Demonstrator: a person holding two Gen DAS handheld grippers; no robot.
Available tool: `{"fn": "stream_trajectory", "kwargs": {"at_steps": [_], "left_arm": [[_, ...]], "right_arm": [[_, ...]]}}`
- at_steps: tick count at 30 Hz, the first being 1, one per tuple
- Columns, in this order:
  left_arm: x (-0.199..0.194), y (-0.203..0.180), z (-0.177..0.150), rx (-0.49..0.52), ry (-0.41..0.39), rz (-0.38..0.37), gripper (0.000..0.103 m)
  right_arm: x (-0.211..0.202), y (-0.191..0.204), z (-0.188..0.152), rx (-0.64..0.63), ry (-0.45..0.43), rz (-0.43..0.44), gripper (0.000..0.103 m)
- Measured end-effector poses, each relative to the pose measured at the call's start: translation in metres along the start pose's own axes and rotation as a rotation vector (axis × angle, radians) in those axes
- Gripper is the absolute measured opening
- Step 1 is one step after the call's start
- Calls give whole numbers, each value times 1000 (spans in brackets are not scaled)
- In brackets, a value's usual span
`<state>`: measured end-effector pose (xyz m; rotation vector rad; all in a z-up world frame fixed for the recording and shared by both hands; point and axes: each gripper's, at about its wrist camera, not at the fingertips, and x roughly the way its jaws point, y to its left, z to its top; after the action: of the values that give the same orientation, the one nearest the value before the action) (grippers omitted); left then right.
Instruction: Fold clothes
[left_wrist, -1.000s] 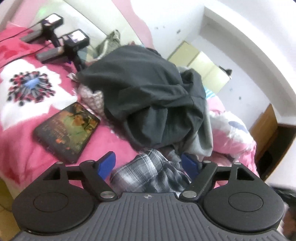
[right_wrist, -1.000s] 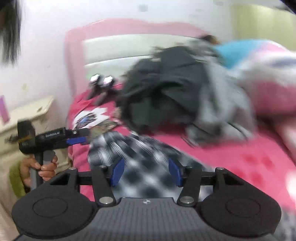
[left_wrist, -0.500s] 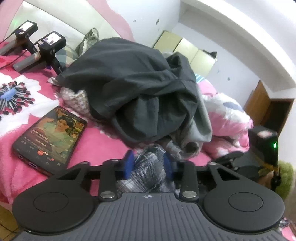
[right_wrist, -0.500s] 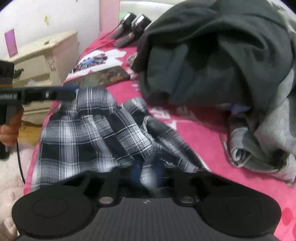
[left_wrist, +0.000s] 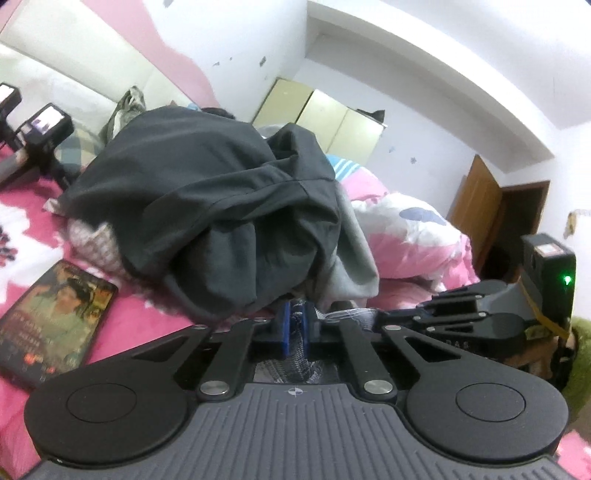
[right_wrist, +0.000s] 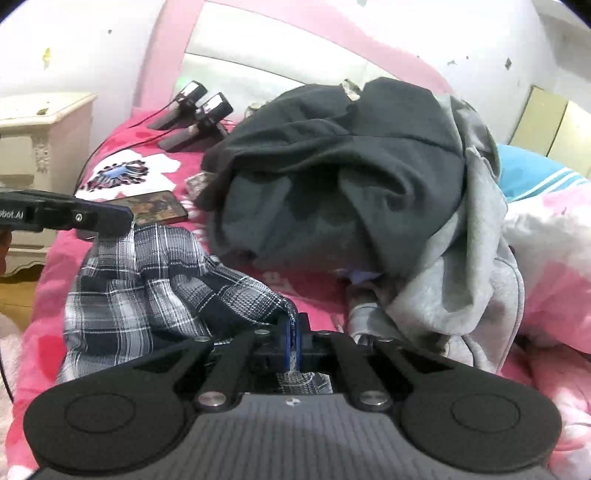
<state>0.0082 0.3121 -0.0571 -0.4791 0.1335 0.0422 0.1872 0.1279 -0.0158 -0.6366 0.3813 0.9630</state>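
The plaid garment (right_wrist: 147, 280) was held rumpled on the pink bed (right_wrist: 303, 284), one edge pinched by the left gripper (left_wrist: 295, 328), another by the right gripper (right_wrist: 293, 345). No finished fold was seen; the dark clothes heap (right_wrist: 332, 184) lay unfolded behind.

left gripper (left_wrist: 295, 326): pads pinched on plaid cloth (left_wrist: 295, 363), lower centre | dark garment pile (left_wrist: 207, 210): centre | phone (left_wrist: 51, 317): lower left | right gripper (left_wrist: 480, 314): right edge

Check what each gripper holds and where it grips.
Both hold the plaid garment. The right gripper pinches its near edge; the left gripper has plaid cloth between its shut jaws, apparently at the opposite edge.
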Motion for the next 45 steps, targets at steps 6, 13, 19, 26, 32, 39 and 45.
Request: {"fn": "stream_trajectory", "kwargs": {"at_steps": [6, 13, 19, 26, 32, 39, 45], "left_arm": [[17, 8, -3, 14, 12, 53, 3], [25, 29, -10, -51, 55, 139, 3], [-6, 13, 9, -62, -43, 88, 11], [35, -39, 5, 6, 143, -93, 21], [80, -19, -11, -37, 194, 89, 20], [78, 15, -24, -128, 161, 159, 12], [79, 19, -27, -133, 145, 197, 8]], "right_arm": [[29, -2, -7, -2, 7, -19, 2], [72, -1, -31, 76, 62, -8, 2], [67, -2, -30, 110, 45, -6, 4], [32, -26, -27, 221, -39, 15, 41], [-34, -74, -46, 339, -91, -84, 42], [-66, -93, -98, 269, 20, -77, 39], [-39, -83, -119, 146, 127, 19, 38]]}}
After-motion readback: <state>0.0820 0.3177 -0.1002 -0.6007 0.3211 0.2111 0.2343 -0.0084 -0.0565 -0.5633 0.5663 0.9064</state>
